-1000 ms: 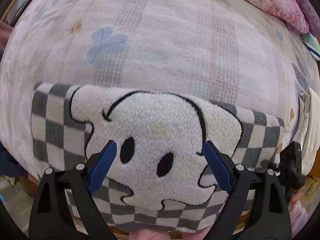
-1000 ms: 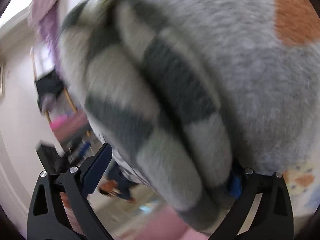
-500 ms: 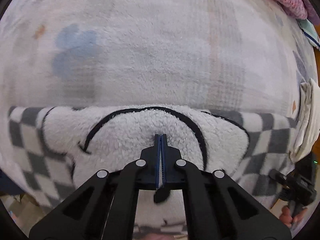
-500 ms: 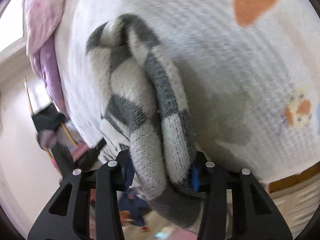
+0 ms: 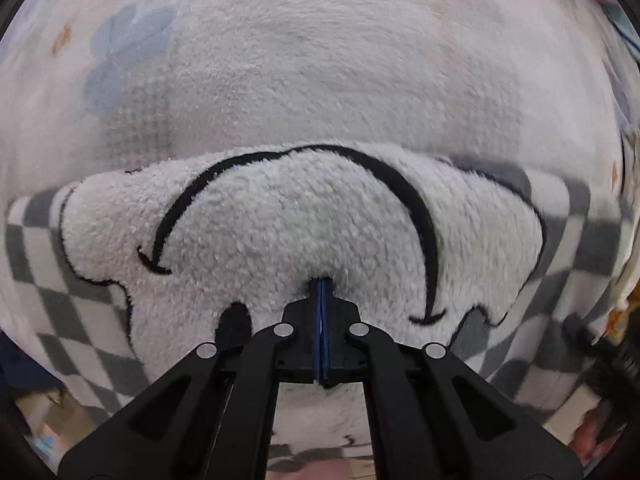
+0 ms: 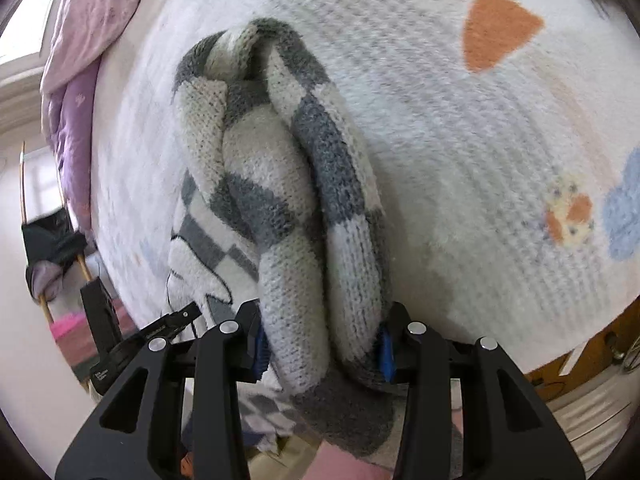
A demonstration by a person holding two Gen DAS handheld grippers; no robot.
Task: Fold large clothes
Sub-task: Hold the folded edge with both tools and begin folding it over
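Observation:
A grey-and-white checked fleece sweater [image 5: 280, 220] with a fluffy white ghost patch lies across the near edge of the bed. My left gripper [image 5: 322, 282] points steeply down, its blue pads closed together and its tips pressed into the ghost patch, which dimples around them. No fold of fabric shows between the pads. In the right wrist view, the sweater's side [image 6: 288, 152] is bunched into a thick roll and raised off the bed. My right gripper [image 6: 322, 344] is shut on that roll, with one blue pad on each side. The left gripper's black body [image 6: 120, 340] shows low at the left.
The bed cover [image 5: 320, 60] is white fleece with blue and orange shapes. A pink and purple quilt [image 6: 80, 40] lies along the far side. A wooden bed frame [image 6: 592, 344] shows at lower right. A rack with dark cloth [image 6: 48, 240] stands beside the bed.
My left gripper went from wide open to shut and sank onto the ghost patch. My right gripper closed on the bunched side of the sweater and lifted it off the bed.

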